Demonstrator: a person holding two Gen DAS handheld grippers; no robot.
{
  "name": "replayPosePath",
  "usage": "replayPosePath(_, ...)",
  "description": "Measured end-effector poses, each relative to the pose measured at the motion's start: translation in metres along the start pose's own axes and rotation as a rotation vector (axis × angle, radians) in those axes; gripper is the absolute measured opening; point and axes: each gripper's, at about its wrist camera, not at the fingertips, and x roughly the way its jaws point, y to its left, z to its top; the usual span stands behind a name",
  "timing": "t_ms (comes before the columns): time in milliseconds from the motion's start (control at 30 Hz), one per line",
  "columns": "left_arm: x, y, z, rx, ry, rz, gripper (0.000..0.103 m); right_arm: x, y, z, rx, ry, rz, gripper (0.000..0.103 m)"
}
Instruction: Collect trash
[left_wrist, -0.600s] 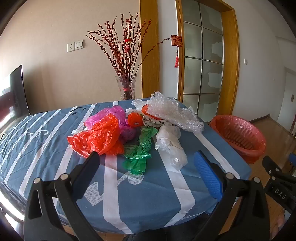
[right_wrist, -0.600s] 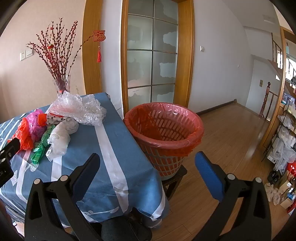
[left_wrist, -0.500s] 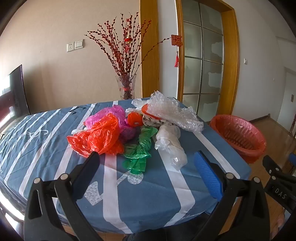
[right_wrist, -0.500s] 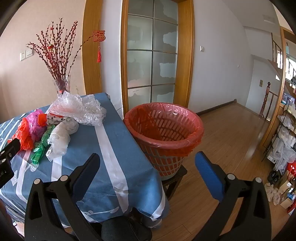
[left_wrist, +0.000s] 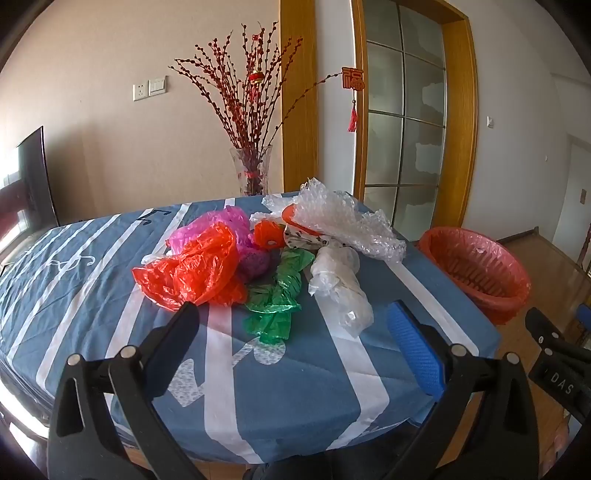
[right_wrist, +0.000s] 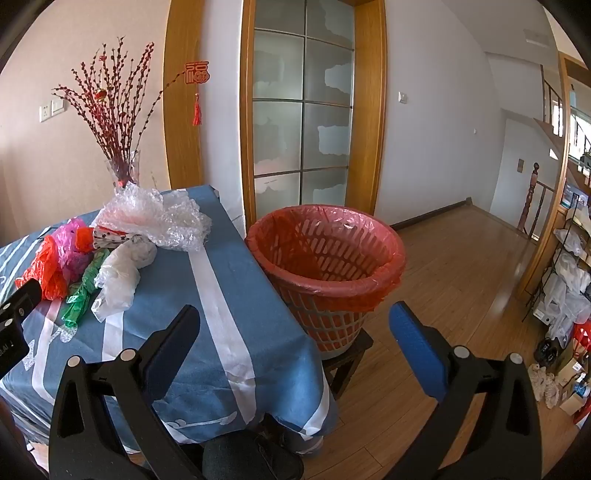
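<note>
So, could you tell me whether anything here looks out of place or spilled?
Only the trash itself: crumpled plastic bags and bubble wrap lie heaped on the striped tablecloth near the vase. The lined basket stands upright beside the table, with no trash visible inside. Both claws are open, holding nothing.

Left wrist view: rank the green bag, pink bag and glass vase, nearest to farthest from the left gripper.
1. Green bag: just ahead of the left gripper, table centre.
2. Pink bag: behind the red bag, slightly left.
3. Glass vase: table's far edge.

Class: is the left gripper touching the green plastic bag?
Apart. The left wrist view shows bare tablecloth between the open left gripper and the green plastic bag.
</note>
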Motion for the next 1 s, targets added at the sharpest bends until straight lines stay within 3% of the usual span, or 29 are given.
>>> replayPosePath(1000,0.0001,0.0000,0.0000,-0.001,0.003,-0.002,0.099,-0.0011,-0.0016,-0.0005,0.002,-0.004,0.002,0.101)
